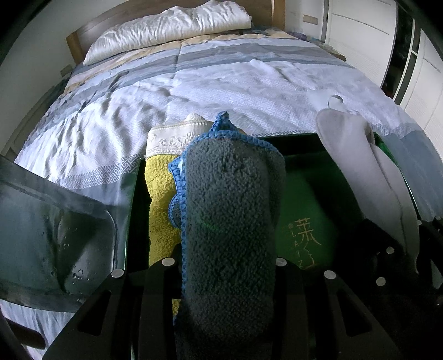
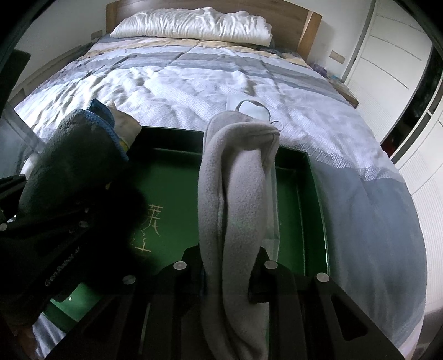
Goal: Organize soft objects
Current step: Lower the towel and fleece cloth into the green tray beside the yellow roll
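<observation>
A rolled dark grey-blue fluffy cloth with a blue crochet edge stands between the fingers of my left gripper, which is shut on it over the green box. Against its left side, a yellow cloth with a white lace border stands inside the box. My right gripper is shut on a folded light grey fleece cloth, held upright over the right half of the box. The same grey cloth shows at the right of the left wrist view, and the dark cloth shows at the left of the right wrist view.
The box sits at the foot of a bed with a pale patterned quilt and a white pillow. A face mask lies on the quilt just beyond the box. A clear plastic lid leans left of the box. White wardrobes stand to the right.
</observation>
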A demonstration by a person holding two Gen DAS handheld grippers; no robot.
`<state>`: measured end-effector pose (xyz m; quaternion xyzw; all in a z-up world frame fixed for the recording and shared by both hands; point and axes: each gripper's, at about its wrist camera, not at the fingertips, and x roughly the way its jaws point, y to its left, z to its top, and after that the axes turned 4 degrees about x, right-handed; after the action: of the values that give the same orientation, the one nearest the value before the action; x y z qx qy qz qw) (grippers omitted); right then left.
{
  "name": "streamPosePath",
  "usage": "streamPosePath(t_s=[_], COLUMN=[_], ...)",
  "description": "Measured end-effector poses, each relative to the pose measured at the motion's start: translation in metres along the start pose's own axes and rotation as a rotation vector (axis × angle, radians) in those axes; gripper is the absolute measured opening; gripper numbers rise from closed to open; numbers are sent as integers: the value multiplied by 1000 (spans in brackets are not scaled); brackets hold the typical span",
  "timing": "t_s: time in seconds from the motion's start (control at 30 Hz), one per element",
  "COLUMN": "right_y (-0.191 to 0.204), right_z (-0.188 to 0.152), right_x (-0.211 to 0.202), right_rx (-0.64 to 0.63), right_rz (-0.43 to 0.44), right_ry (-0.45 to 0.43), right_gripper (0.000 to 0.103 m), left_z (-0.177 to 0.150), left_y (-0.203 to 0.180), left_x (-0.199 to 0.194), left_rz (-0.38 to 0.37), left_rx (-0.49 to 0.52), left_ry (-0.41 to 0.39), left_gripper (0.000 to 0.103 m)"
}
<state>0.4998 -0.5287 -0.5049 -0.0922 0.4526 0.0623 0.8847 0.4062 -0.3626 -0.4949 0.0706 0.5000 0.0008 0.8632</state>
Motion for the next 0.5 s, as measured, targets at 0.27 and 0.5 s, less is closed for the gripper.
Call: streamPosePath(t_s=[0.27,0.5], right_y=[-1,-2], right_z=[1,0], right_x=[-3,-6], right_rx=[-1,4], right_rz=[-9,-19], right_ry=[-4,-9], right_gripper=[23,30], left_z=[-1,-1], left_y=[0,0], left_x=[-1,-1], left_rz=[4,4], left_rx=[6,6], left_ry=[0,1], left_gripper=[27,27])
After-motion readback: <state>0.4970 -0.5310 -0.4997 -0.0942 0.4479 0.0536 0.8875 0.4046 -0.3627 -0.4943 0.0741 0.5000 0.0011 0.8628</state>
